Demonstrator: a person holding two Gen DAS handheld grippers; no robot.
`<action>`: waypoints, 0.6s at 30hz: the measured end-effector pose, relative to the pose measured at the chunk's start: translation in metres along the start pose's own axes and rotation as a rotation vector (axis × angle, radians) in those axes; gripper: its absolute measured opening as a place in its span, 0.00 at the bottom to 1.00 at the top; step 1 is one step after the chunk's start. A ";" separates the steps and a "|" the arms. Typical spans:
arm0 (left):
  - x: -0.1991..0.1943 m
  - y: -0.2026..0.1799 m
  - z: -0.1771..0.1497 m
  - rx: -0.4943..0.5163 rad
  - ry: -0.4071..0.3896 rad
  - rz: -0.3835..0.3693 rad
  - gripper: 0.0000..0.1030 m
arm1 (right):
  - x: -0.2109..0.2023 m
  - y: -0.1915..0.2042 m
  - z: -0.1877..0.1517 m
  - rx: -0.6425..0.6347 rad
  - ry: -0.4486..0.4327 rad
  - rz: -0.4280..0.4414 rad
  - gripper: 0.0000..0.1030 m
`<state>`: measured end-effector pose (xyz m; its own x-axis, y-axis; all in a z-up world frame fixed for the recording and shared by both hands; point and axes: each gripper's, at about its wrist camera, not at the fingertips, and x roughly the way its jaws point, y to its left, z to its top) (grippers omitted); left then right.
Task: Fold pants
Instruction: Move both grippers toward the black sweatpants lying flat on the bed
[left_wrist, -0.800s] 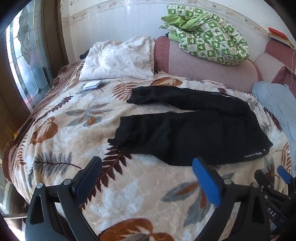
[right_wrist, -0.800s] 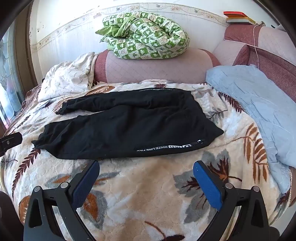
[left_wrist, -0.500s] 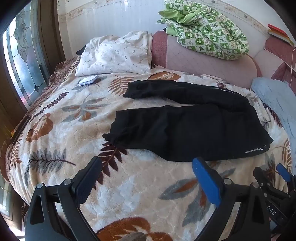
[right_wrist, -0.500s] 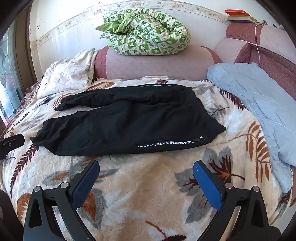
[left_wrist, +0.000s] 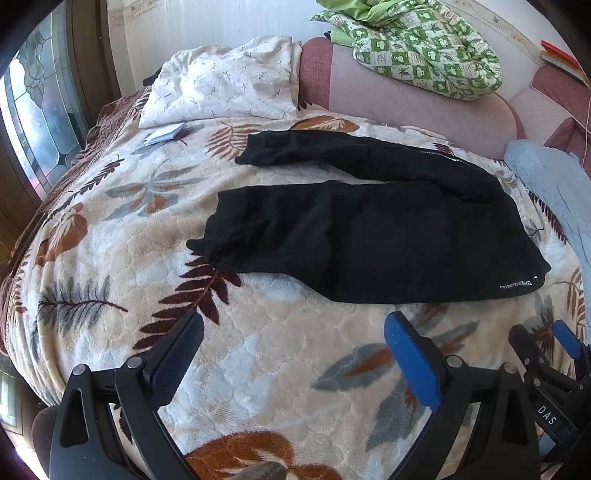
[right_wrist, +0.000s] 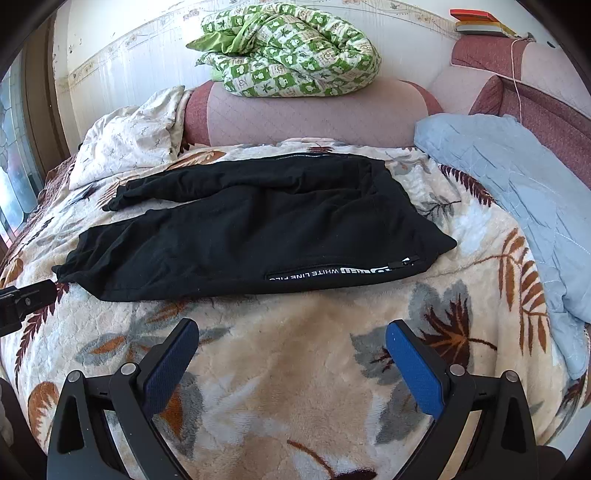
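Black pants (right_wrist: 251, 236) lie flat across the middle of a leaf-print blanket (right_wrist: 295, 369), waist to the right, the two legs running left; the far leg is narrower and splayed away from the near one, and a white-lettered band shows on the near right hem. Bare blanket stretches between the pants' near edge and both tools. Left gripper (left_wrist: 293, 350) and right gripper (right_wrist: 291, 354) hang over that strip, jaws spread wide, nothing between them. Far off sit a pillow (left_wrist: 221, 88), green quilt (right_wrist: 291, 51) and, right, a blue cover (right_wrist: 517, 192).
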<state>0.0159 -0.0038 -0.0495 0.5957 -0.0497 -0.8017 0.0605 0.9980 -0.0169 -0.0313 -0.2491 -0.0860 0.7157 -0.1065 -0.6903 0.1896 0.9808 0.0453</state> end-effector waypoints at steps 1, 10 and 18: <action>0.002 0.000 0.000 -0.002 0.005 -0.001 0.95 | 0.001 0.000 0.000 0.000 0.003 -0.001 1.00; 0.010 0.000 -0.001 -0.007 0.027 -0.005 0.95 | 0.007 0.002 -0.002 0.000 0.020 -0.002 1.00; 0.011 0.000 -0.001 -0.007 0.033 -0.008 0.95 | 0.010 0.001 -0.002 0.001 0.024 -0.003 1.00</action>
<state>0.0223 -0.0048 -0.0591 0.5687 -0.0564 -0.8206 0.0594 0.9979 -0.0274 -0.0258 -0.2487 -0.0942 0.6990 -0.1054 -0.7073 0.1924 0.9803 0.0440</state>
